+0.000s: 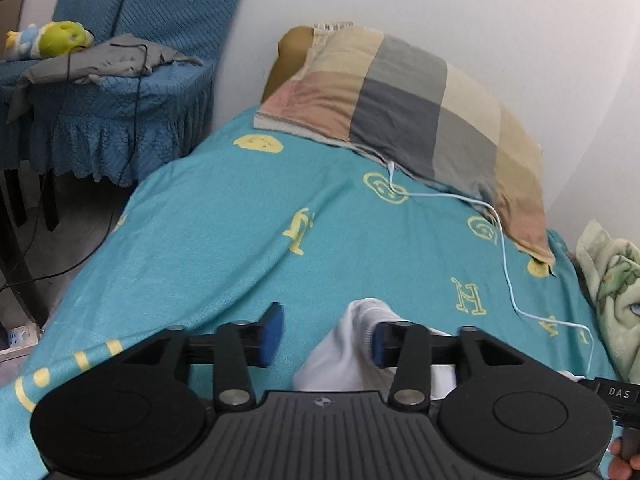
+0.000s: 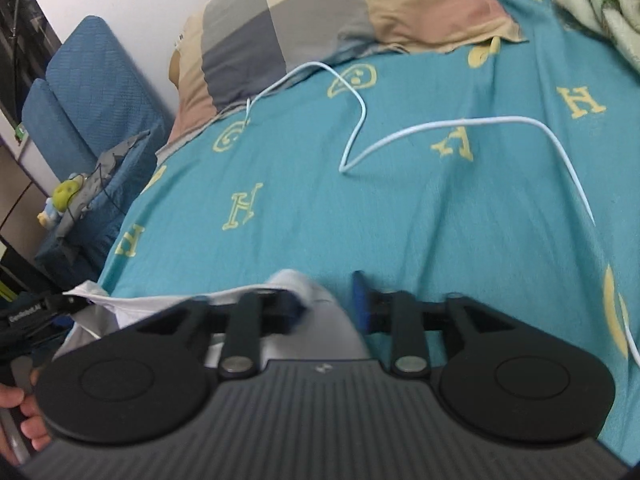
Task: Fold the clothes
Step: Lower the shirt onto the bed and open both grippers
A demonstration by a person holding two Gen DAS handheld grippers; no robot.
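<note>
A white garment (image 1: 344,360) lies on the teal bedspread (image 1: 224,240) right under my grippers. One bunched end of it rises between the fingers of my left gripper (image 1: 326,338). That gripper's blue pads (image 1: 274,330) stand well apart, and the cloth only leans against the right one. In the right wrist view, another end of the garment (image 2: 324,320) sits between the fingers of my right gripper (image 2: 328,306). Its jaws are parted too, and the left pad is blurred. More white cloth (image 2: 100,304) spreads to the left.
A checked pillow (image 1: 400,108) lies at the head of the bed against the wall. A white cable (image 2: 360,120) snakes across the bedspread. A green blanket (image 1: 612,288) is at the right. A blue chair (image 1: 120,112) with grey cloth and a plush toy (image 1: 60,38) stands left.
</note>
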